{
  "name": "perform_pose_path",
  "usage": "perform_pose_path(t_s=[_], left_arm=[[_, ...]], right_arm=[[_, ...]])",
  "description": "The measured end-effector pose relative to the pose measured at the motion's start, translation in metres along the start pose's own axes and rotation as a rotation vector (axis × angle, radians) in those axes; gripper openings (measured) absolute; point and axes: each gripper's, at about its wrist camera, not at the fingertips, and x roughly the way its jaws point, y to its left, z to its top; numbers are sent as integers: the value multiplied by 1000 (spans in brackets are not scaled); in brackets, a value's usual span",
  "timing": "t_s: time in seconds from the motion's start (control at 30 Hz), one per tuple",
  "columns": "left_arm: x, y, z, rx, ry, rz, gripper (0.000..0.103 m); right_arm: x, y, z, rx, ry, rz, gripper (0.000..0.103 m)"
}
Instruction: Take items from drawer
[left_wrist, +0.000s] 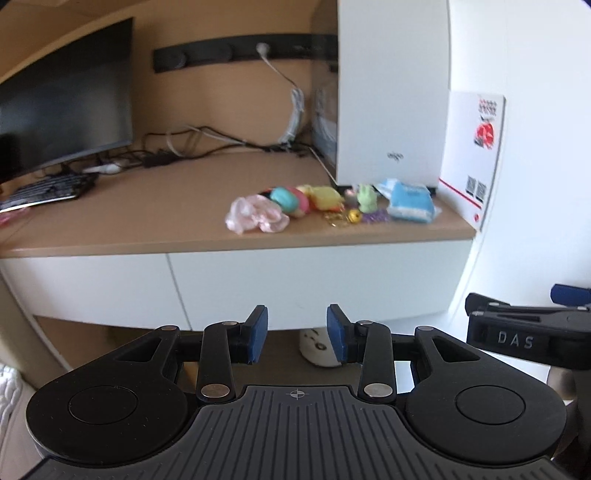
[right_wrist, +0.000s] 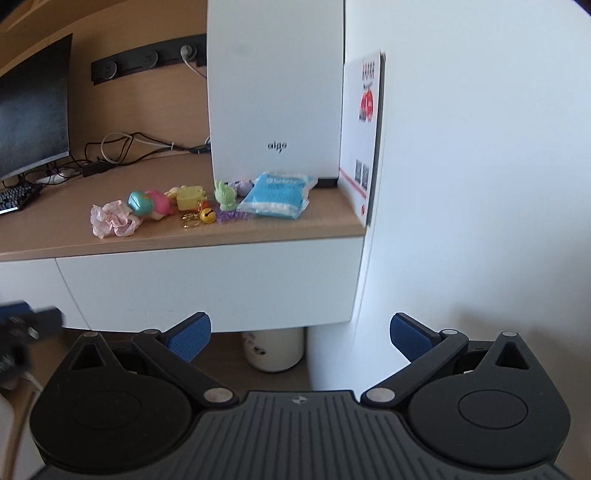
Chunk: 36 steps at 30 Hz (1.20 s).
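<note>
While both grippers hang in front of the desk, below its top, the drawer (right_wrist: 207, 284) under the desktop is closed, its white front just beyond the fingertips. Left gripper (left_wrist: 297, 334) has its blue pads partly apart with nothing between them; right gripper (right_wrist: 300, 338) is spread wide, also empty. Up on the desk (right_wrist: 48, 236) the items lie in a row: pink cloth (right_wrist: 112, 218), toys (right_wrist: 151, 203), a bell (right_wrist: 207, 216), a blue packet (right_wrist: 277, 194), by a white box (right_wrist: 275, 92).
</note>
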Motion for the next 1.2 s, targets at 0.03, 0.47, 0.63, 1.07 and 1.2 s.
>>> perform_pose_path(t_s=[0.03, 0.47, 0.63, 1.07, 1.2], left_arm=[[-2, 0, -2, -7, -4, 9, 39], [-7, -18, -19, 1, -22, -3, 39], [-3, -16, -20, -9, -8, 0, 39], [0, -17, -21, -7, -7, -8, 39], [0, -17, -21, -6, -5, -8, 39]], right_arm=[[-1, 1, 0, -8, -8, 1, 103], [-14, 2, -18, -49, -30, 21, 103], [-14, -2, -20, -33, -18, 21, 103], [-11, -8, -19, -19, -15, 8, 103], [-11, -6, -19, -29, -20, 16, 103]])
